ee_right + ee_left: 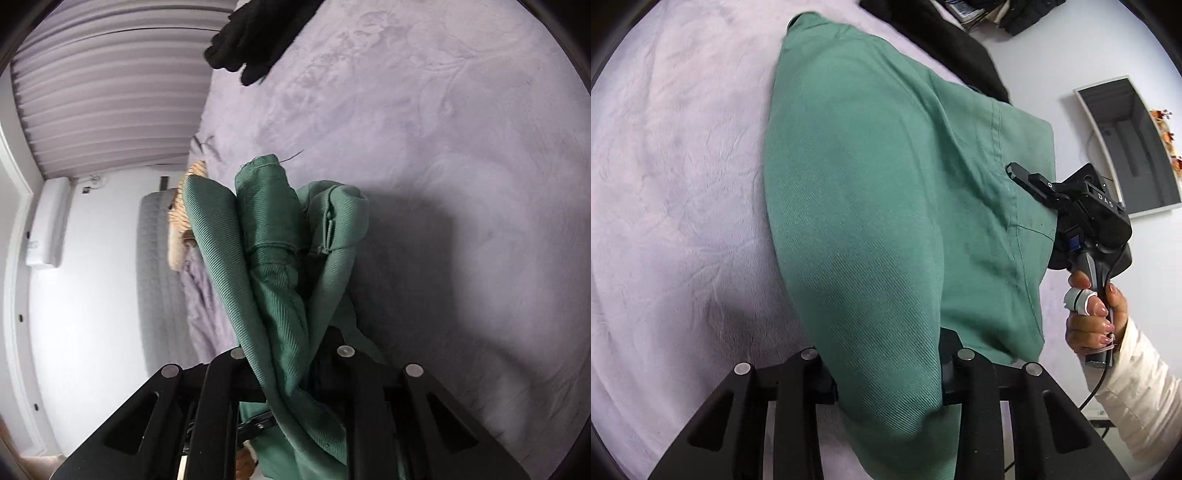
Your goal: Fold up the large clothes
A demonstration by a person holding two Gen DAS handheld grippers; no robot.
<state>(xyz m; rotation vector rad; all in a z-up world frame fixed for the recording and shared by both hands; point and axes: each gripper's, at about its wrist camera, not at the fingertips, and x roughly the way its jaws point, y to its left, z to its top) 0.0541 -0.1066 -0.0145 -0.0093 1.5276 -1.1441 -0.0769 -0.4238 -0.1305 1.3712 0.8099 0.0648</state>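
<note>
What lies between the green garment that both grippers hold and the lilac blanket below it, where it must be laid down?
Nothing visible. The green garment hangs from the left gripper and the right gripper, and the lilac blanket under it looks bare. The black clothing lies apart, at the blanket's far edge.
</note>
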